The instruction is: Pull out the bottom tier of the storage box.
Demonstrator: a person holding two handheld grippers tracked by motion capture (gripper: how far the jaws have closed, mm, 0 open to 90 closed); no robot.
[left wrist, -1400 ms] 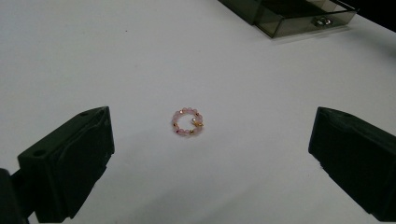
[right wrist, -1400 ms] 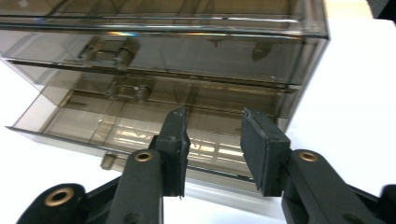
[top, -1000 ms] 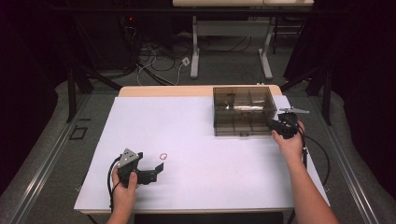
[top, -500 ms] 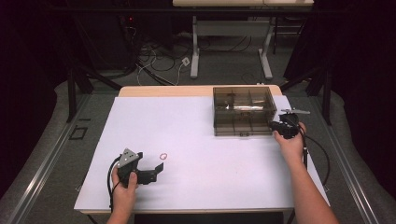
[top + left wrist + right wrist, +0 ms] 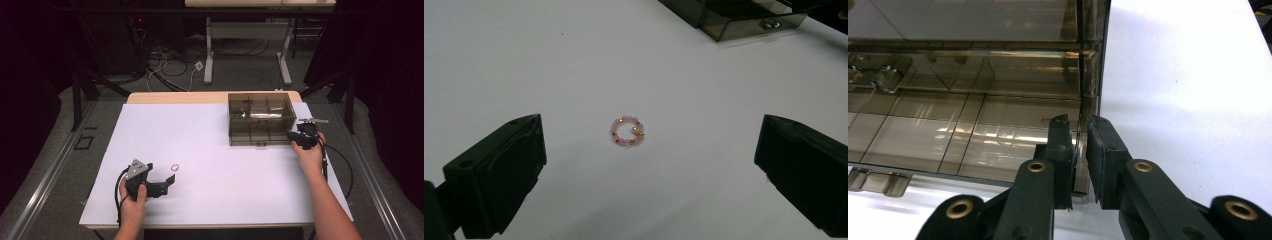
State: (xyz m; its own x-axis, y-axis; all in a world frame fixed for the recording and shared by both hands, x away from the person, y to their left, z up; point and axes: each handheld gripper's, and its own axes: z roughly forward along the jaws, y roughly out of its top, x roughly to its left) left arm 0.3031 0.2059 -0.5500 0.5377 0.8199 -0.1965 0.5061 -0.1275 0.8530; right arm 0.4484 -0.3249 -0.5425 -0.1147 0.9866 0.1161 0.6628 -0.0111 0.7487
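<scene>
Right gripper view: my right gripper (image 5: 1079,150) has its two black jaws clamped on the thin side wall of the smoked transparent compartment box (image 5: 973,100), at the near right corner by the lid edge; the jaws have just been closing, and the wall stands between the pads. The dark plastic lets dividers and reflections through, but what lies inside the compartments I cannot make out. Two latches on the box front are cut off at the left and bottom edges. High view: the same box (image 5: 260,118) sits at the far right of the white table sheet (image 5: 210,165), with my right gripper (image 5: 302,138) at its near right corner, the fingertips hidden behind the gripper body. My left gripper (image 5: 167,182) rests near the front left of the sheet, well apart from the box. Left gripper view: my left gripper (image 5: 649,165) holds its jaws wide apart, gripping nothing; between and just ahead of them lies a small pink beaded ring (image 5: 628,131) with gold beads, flat on the sheet, touching neither jaw. In the high view this ring (image 5: 174,167) is a tiny loop.
</scene>
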